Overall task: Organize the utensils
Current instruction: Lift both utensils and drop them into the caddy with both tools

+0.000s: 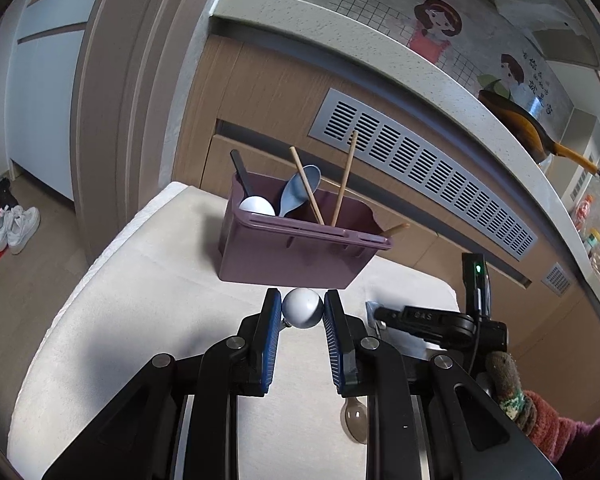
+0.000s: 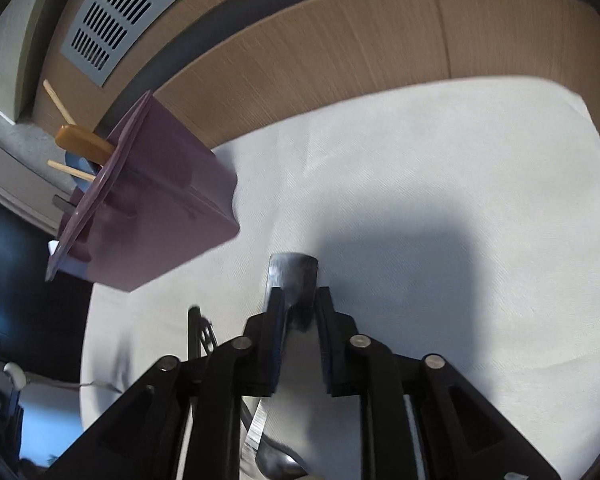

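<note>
1. Your left gripper [image 1: 302, 312] is clenched on a pale grey-blue ball-shaped utensil end [image 1: 302, 308], both blue pads touching it, above the white cloth [image 1: 140, 300].
2. Your right gripper [image 2: 298, 300] has a metal utensil handle [image 2: 294, 276] between its fingers; whether the pads press it you cannot tell.
3. A clear spoon [image 1: 355, 420] lies on the cloth under your left gripper.
4. Beyond, the purple utensil caddy [image 1: 296, 252] holds a white spoon [image 1: 257, 205], a blue spoon [image 1: 300, 190] and wooden chopsticks [image 1: 344, 180].
</note>
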A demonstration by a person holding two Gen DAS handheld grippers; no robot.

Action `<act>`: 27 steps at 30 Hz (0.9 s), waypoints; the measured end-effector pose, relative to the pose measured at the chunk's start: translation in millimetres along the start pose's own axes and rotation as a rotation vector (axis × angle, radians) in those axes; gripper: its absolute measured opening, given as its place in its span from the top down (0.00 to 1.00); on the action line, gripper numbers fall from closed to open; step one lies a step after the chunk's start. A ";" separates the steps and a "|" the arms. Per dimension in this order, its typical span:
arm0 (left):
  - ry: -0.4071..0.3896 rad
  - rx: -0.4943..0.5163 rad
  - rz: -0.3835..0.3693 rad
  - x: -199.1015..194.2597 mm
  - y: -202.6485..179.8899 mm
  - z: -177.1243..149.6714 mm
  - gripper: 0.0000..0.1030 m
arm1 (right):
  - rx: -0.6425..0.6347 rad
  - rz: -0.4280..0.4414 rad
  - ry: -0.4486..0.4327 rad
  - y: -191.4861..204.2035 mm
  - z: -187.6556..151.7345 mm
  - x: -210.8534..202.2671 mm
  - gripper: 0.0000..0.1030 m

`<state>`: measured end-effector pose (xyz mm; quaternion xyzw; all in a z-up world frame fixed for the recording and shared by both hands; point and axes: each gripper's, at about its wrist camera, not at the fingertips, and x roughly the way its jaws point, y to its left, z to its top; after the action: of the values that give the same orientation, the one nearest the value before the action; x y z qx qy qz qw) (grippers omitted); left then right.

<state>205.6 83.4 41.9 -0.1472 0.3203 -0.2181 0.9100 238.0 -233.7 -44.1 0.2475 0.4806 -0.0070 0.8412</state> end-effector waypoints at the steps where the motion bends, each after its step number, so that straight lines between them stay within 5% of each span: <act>1: 0.001 -0.003 -0.001 1.1 2.5 0.1 0.78 | -0.007 -0.012 -0.008 5.6 0.9 1.6 0.74; 8: -0.001 -0.006 -0.006 2.1 9.1 0.3 0.78 | -0.242 -0.190 -0.036 53.2 -2.9 19.9 0.63; 12: -0.001 0.002 0.000 1.4 6.9 -0.6 0.78 | -0.387 -0.214 0.000 67.3 -7.8 26.6 0.53; 14: -0.004 0.005 0.011 0.2 5.0 -1.0 0.78 | -0.419 -0.215 0.003 68.6 -7.9 27.4 0.59; 15: -0.005 0.009 0.017 -0.7 3.7 -1.1 0.78 | -0.437 -0.231 -0.010 68.0 -7.9 26.3 0.71; 19: 0.007 -0.006 0.015 -3.4 2.3 2.4 0.78 | -0.452 -0.185 -0.023 60.2 -6.7 17.5 0.71; 27: 0.021 -0.054 -0.027 -17.1 -7.6 25.3 0.78 | -0.518 -0.029 -0.222 64.4 -12.6 -66.2 0.71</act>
<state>207.7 88.5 72.8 -0.1740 0.3337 -0.2232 0.8992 208.3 -186.9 30.8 0.0150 0.3749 0.0770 0.9237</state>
